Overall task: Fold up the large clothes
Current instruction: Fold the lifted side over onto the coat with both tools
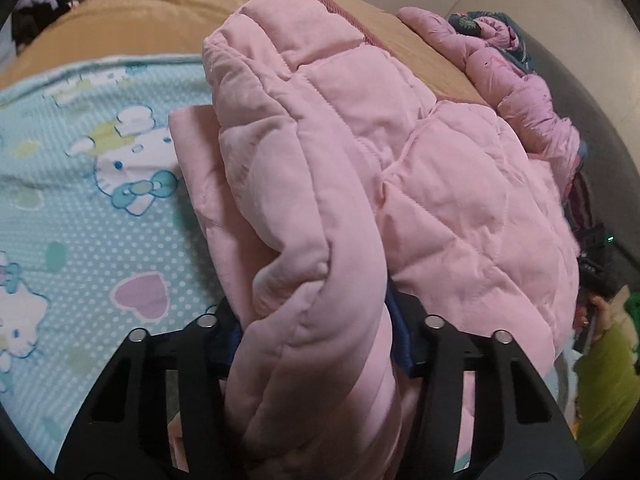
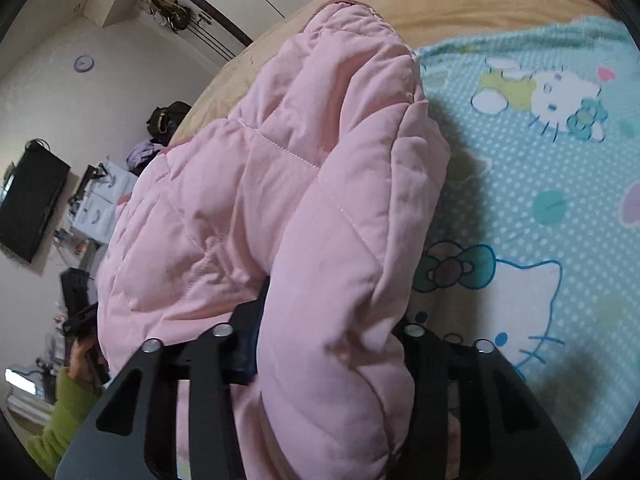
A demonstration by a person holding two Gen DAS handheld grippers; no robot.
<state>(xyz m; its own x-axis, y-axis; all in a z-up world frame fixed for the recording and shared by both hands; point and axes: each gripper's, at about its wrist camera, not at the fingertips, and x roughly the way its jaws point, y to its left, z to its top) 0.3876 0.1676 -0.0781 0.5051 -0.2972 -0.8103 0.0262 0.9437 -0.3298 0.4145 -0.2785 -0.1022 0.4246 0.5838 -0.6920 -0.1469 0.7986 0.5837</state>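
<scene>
A bed fills both views, covered by a tan blanket [image 1: 132,20] toward its far edge and a light-blue dotted cartoon-cat sheet [image 1: 80,208] over the near part. In the right wrist view the same sheet [image 2: 560,184] lies on the right, the tan blanket [image 2: 460,4] beyond it.

The pink quilted jacket [image 1: 400,160] is the task item — bunched and bulky, its far end on the tan blanket, its body raised over the blue sheet near the bed's side edge. From the right wrist it shows as a puffy mass [image 2: 260,184] casting a shadow on the sheet.

A second pink padded garment [image 1: 516,92] lies crumpled at the bed's far right corner, touching a dark patterned cloth [image 1: 472,24]; it sits apart from the held jacket.

A black screen [image 2: 28,208] hangs on the wall at the left of the right wrist view.

Left gripper [image 1: 320,344]: jaws partly closed, clamped on a thick rolled fold of the jacket — blue pads [image 1: 400,336] press into the fabric.

Right gripper [image 2: 328,344]: likewise pinched on a fat fold of the same jacket, fabric bulging out between the fingers, one blue pad [image 2: 250,352] visible on the left side.
</scene>
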